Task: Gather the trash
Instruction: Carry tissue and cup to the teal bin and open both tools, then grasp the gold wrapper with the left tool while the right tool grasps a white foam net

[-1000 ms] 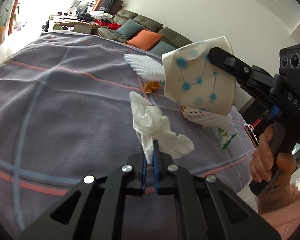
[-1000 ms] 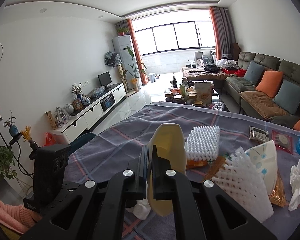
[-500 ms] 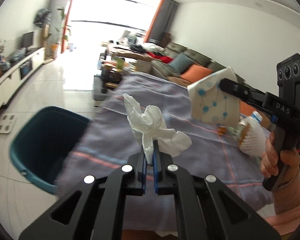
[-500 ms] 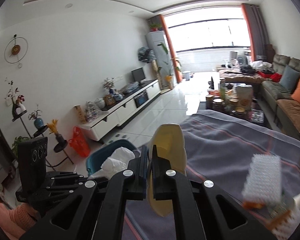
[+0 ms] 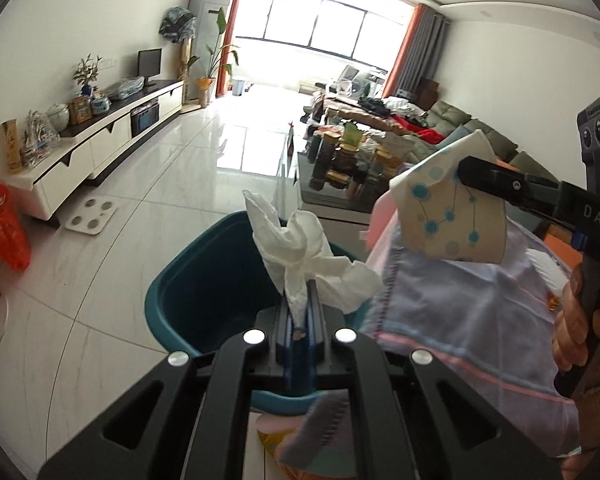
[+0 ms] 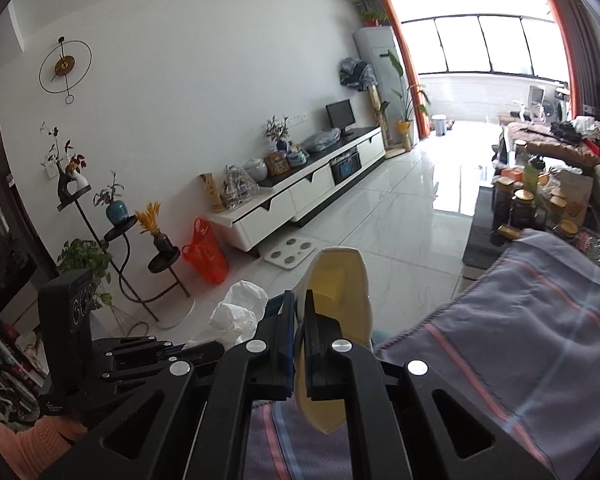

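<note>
My left claw (image 5: 300, 300), jaws pinched tight on a crumpled tissue (image 5: 304, 248), hangs over the teal bin (image 5: 204, 292) on the floor. To its right, my right claw (image 6: 298, 320) grips a flattened paper cup (image 5: 448, 216) above the table's cloth (image 5: 460, 320). The risk: released now, the cup would likely miss the bin, and the light tissue could drift or cling to a pad.

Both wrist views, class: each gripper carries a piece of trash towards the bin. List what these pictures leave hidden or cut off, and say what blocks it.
- Teal bin, left wrist view: its bottom is hidden by the tissue and the left gripper.
- Same bin, right wrist view: almost wholly hidden behind the right gripper and paper cup.
- Paper cup, left wrist view: whether anything is inside; only its outside shows.
- Table under the cloth: covered.
</note>
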